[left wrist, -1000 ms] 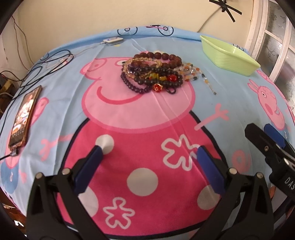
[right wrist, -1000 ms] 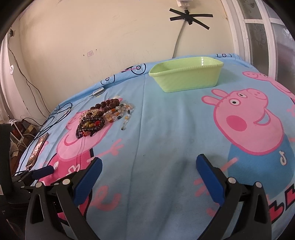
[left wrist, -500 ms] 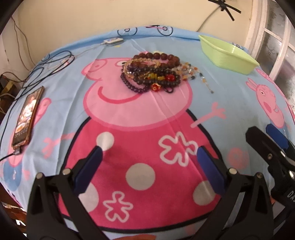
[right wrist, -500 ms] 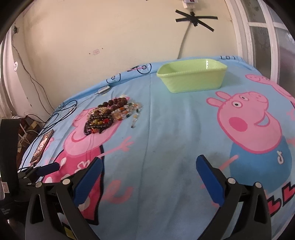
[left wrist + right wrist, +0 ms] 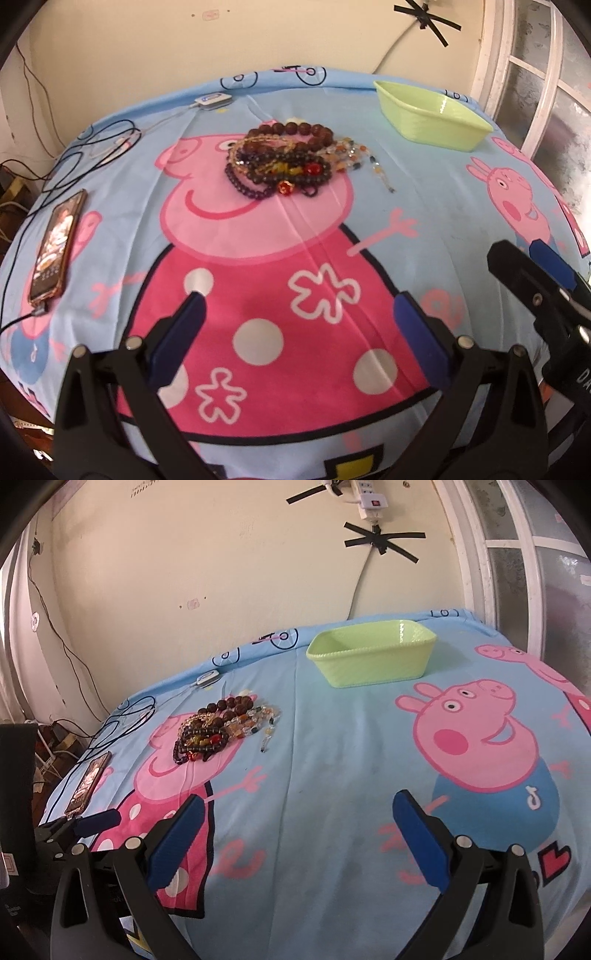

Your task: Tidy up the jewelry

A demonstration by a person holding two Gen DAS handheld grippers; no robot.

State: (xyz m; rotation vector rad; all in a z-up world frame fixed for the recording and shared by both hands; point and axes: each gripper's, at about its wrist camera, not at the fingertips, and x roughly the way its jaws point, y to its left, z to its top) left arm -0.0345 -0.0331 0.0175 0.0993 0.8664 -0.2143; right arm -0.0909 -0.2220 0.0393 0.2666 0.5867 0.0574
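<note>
Two grippers, both with fingers spread wide and nothing in them: left gripper hangs over the pink dress print, right gripper over the blue patch further right. The beads sit in one tangled heap on the blanket, well short of either one, with the green tray off beside the heap near the wall and looking empty.

My take: nothing's sorted yet, so the first job is reaching in and lifting a single strand. I'd go for the loose dangly end on the tray side, not the middle, or the whole clump comes up.

Beads are round, glossy, hard: dark brown, purple, a couple red, some clear. Blanket's soft fleece, so they sink in a bit. Tray's thin plastic, slanted walls.
</note>
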